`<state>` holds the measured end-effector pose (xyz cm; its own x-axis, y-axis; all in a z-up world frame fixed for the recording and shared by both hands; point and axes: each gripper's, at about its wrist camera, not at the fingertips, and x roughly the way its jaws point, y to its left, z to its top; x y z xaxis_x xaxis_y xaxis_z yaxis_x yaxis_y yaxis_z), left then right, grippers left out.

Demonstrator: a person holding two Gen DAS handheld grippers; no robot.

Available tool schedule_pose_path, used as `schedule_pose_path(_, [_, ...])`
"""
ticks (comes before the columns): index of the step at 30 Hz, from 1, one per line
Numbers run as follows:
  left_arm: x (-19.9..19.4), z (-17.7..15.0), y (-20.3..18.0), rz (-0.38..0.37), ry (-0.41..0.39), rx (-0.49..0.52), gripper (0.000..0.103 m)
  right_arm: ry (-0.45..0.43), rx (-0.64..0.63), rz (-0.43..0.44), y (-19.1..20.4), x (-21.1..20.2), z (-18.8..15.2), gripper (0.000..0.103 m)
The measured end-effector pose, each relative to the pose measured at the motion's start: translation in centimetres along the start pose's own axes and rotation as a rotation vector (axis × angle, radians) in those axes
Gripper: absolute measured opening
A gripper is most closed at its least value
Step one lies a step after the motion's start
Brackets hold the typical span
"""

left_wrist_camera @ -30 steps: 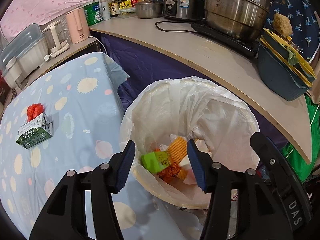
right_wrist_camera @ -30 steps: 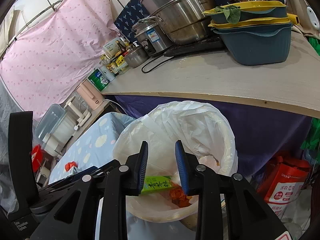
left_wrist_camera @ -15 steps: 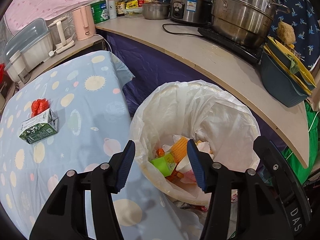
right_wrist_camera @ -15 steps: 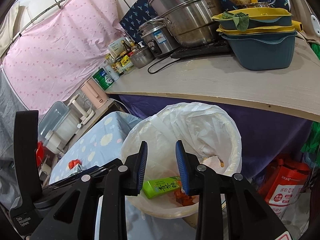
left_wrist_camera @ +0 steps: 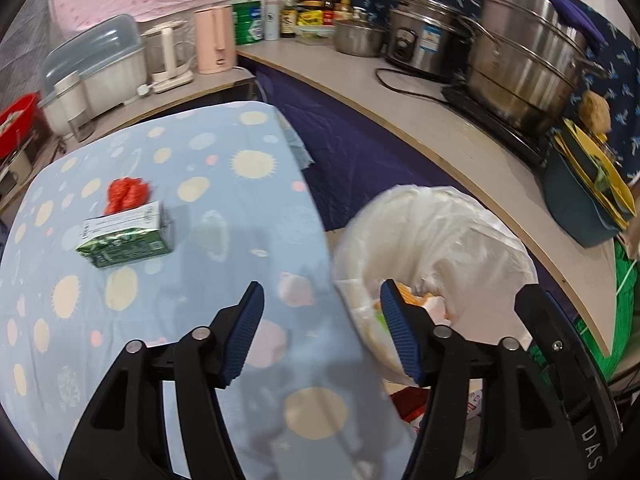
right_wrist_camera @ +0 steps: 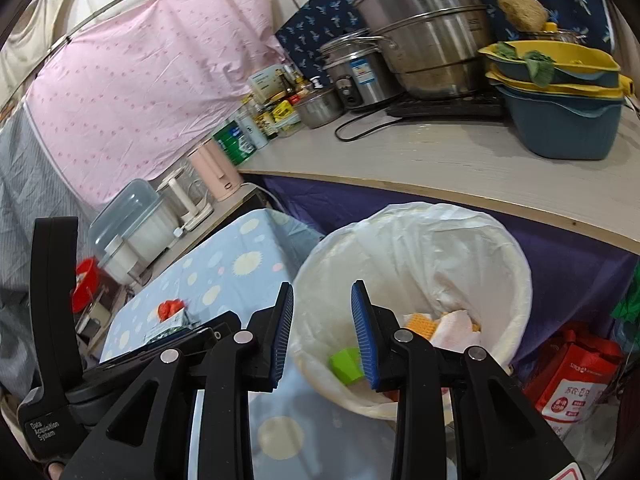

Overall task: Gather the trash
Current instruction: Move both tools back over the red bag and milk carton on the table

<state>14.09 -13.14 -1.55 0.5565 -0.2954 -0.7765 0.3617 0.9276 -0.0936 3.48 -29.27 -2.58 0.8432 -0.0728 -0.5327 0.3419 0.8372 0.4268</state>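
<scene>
A white-lined trash bin (left_wrist_camera: pixel 460 236) (right_wrist_camera: pixel 424 240) stands beside the table and holds a green box (right_wrist_camera: pixel 346 364), an orange piece (right_wrist_camera: pixel 418 326) and white paper. A green carton (left_wrist_camera: pixel 126 236) (right_wrist_camera: pixel 168 326) lies on the blue dotted tablecloth (left_wrist_camera: pixel 240 208), with a crumpled red wrapper (left_wrist_camera: pixel 128 194) (right_wrist_camera: pixel 170 308) just behind it. My left gripper (left_wrist_camera: pixel 320 334) is open and empty above the table's edge by the bin. My right gripper (right_wrist_camera: pixel 322 332) is open and empty above the bin's near rim.
A curved counter (left_wrist_camera: pixel 460 136) runs behind the bin with steel pots (left_wrist_camera: pixel 520 68), a rice cooker, bottles and stacked blue and yellow basins (right_wrist_camera: pixel 560 112). A pink kettle (left_wrist_camera: pixel 214 40) and a plastic container stand at the far left. A red bag (right_wrist_camera: pixel 576 384) sits on the floor.
The green box dropped from my right gripper into the bin. Both grippers moved left from the bin toward the table. The right jaws opened wider.
</scene>
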Motion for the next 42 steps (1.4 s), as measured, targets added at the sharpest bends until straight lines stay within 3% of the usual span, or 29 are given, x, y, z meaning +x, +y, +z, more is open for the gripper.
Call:
schedule_pose_path(9, [-1.0,-0.2,9.4,0.076,-0.018,-0.172,0.073,0.055,-0.096,0.048,6.3,2.5,-1.5,0.038])
schedule_pose_path(12, [-1.0,-0.4,12.9,0.105,-0.02,-0.23,0.077,0.073,-0.125,0.071,8.7,3.7,-2.2,0.045])
schedule_pose_path(24, [-0.4,-2.0,26.2,0.194,0.0,-0.419,0.078,0.179,-0.265,0.149,19.1,10.9,-4.7,0.048])
schedule_pose_path(35, [1.3,-1.0,33.4,0.279,0.001,-0.453,0.078,0.278,-0.363,0.175,27.0,19.9,-6.4,0.048])
schedule_pose_path(42, [2.4,-0.3,35.8,0.291,-0.006,-0.459,0.078,0.331,-0.381,0.157,29.6,24.8,-6.9,0.048])
